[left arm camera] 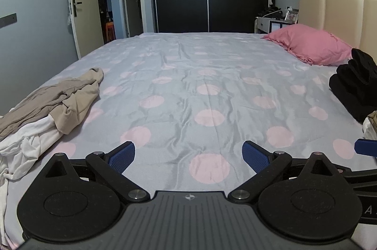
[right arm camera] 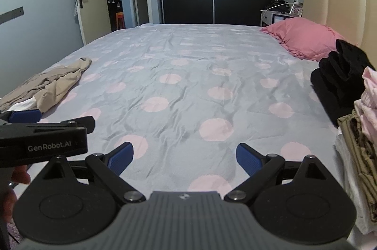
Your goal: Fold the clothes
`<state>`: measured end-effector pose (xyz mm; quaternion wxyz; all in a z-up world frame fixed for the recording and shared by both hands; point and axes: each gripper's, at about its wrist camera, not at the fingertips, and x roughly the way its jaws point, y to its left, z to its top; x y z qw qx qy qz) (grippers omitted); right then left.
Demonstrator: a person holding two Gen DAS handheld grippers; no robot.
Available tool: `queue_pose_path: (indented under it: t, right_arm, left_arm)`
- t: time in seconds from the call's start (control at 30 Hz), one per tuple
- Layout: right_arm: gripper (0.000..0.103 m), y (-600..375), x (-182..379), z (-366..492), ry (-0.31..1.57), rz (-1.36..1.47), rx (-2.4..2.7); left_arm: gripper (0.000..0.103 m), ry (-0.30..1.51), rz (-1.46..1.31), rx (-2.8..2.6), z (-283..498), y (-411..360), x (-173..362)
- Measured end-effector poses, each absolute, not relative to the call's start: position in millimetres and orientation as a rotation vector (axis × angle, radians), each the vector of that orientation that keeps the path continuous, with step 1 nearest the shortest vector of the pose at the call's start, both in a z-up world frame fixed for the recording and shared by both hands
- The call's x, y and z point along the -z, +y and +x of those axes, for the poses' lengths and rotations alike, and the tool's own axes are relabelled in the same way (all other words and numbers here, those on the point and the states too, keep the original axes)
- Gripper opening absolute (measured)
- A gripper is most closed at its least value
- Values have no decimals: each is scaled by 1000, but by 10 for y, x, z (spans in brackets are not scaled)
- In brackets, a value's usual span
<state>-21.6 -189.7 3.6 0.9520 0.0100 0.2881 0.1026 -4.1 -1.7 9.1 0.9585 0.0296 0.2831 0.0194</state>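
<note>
The messy pile of clothes, a beige garment (left arm camera: pixel 66 97) on top of a white one (left arm camera: pixel 28 144), lies on the bed's left side, off to the left of both grippers, and it stretches away toward the far end. The left gripper (left arm camera: pixel 188 155) is nearer to it than the right gripper (right arm camera: pixel 185 158). Both have their jaws wide apart and hold nothing, and the left one's side reads "GenRobot.AI".
</note>
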Motion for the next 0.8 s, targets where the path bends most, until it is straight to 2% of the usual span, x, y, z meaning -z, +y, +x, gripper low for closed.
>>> queue_pose_path:
  t: [0.8]
  right_arm:
    - [95, -2377, -24, -293, 601, 31, -236]
  left_arm:
    - [99, 608, 91, -21, -29, -15, -35]
